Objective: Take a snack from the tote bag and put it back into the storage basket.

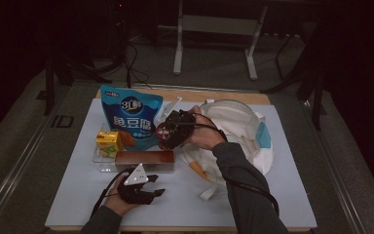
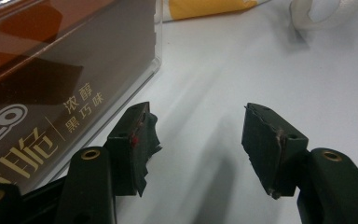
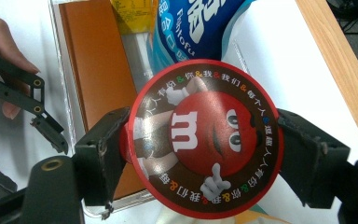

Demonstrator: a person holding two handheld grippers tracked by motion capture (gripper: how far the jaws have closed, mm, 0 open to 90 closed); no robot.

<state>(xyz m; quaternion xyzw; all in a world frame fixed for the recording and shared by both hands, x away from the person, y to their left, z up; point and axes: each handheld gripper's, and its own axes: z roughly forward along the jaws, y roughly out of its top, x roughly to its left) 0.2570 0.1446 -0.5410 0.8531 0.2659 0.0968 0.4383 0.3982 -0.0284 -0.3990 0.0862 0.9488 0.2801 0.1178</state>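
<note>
Right claw [image 3: 200, 140]: pinches a round red M&M's candy container [image 3: 205, 137] by its sides, one jaw on each edge of the lid. In the high view this claw [image 1: 168, 134] sits at frame centre, held by the right hand [image 1: 202, 134].
M&M's container, place: centre of the high view [image 1: 165, 134], raised above the near right corner of the clear tray [image 1: 100, 158], just in front of the blue pouch.
Left claw [image 2: 196, 140]: jaws spread, nothing between them, only bare white counter [image 2: 242, 65] beneath. In the high view it [image 1: 148, 192] lies at lower centre-left, in the left hand [image 1: 119, 197], with its grey three-cornered plate [image 1: 136, 176] on top.
Brown box [image 1: 145, 160]: long, chocolate-coloured, lies along the near side of the tray; in the left gripper view its clear case [image 2: 60, 79] fills the upper left, just beside the left jaw; whether they touch cannot be told.
Blue pouch [image 1: 131, 117]: stands upright at the back of the tray, upper left of centre, printed with fish tofu lettering.
Yellow drink carton [image 1: 108, 142]: in the tray's left part, in front of the pouch.
White bag [image 1: 243, 134]: crumpled, right of centre, with a blue patch at its right edge; a strap trails toward the lower edge.
Counter: white sheet on a wooden edge [image 3: 335, 60].
</note>
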